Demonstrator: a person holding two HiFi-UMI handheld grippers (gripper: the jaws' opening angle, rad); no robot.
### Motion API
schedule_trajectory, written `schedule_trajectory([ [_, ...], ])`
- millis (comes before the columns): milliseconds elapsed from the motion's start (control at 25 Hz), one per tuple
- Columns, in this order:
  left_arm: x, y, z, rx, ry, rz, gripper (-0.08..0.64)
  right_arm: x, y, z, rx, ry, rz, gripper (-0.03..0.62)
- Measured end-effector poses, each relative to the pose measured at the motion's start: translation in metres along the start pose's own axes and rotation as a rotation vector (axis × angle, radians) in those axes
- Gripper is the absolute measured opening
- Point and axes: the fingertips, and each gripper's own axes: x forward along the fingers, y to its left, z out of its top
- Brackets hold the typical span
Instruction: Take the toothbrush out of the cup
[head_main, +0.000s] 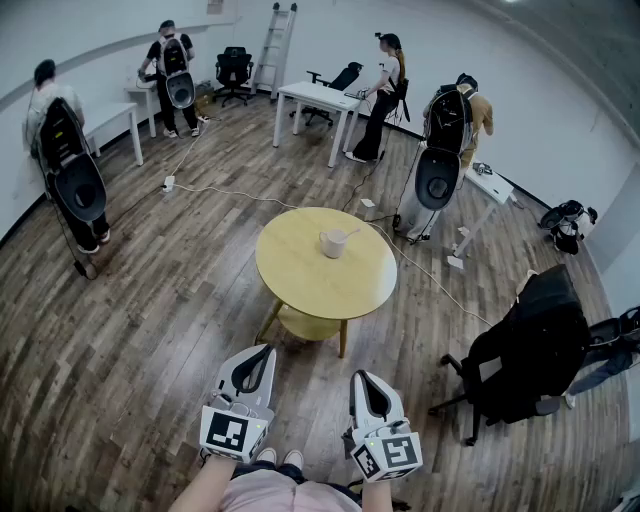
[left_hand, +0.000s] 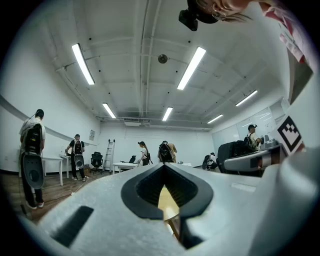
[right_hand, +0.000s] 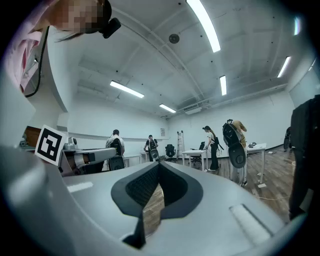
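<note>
A white cup stands near the middle of the round yellow table, and a toothbrush leans out of it to the right. Both grippers are held low in front of me, well short of the table and apart from the cup. In the head view my left gripper and my right gripper have their jaw tips together, with nothing between them. The left gripper view looks along its shut gripper, and a sliver of the yellow table shows through the gap. In the right gripper view the shut gripper frames only wooden floor.
A black office chair draped with a dark jacket stands at the right. Cables trail over the wooden floor behind the table. Several people with backpacks stand at white desks along the far walls. A ladder leans at the back.
</note>
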Motion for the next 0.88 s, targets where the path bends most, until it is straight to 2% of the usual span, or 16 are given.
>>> schedule_trajectory([
  [80,0.000,-0.001,-0.004,0.005,0.037,-0.001,-0.003,0.000,-0.001,0.002,0.001,0.001,0.002,0.006],
  [200,0.004,-0.001,0.000,0.004,0.027,0.003,-0.003,0.002,-0.003,0.004,0.001,0.003,0.006,0.006],
  [640,0.012,0.003,-0.015,0.005,0.080,0.008,-0.003,0.014,-0.013,0.005,0.007,-0.014,-0.004,0.006],
  [880,0.024,-0.004,-0.008,0.012,0.033,0.010,-0.003,0.018,-0.031,0.010,0.031,-0.035,-0.006,0.006],
])
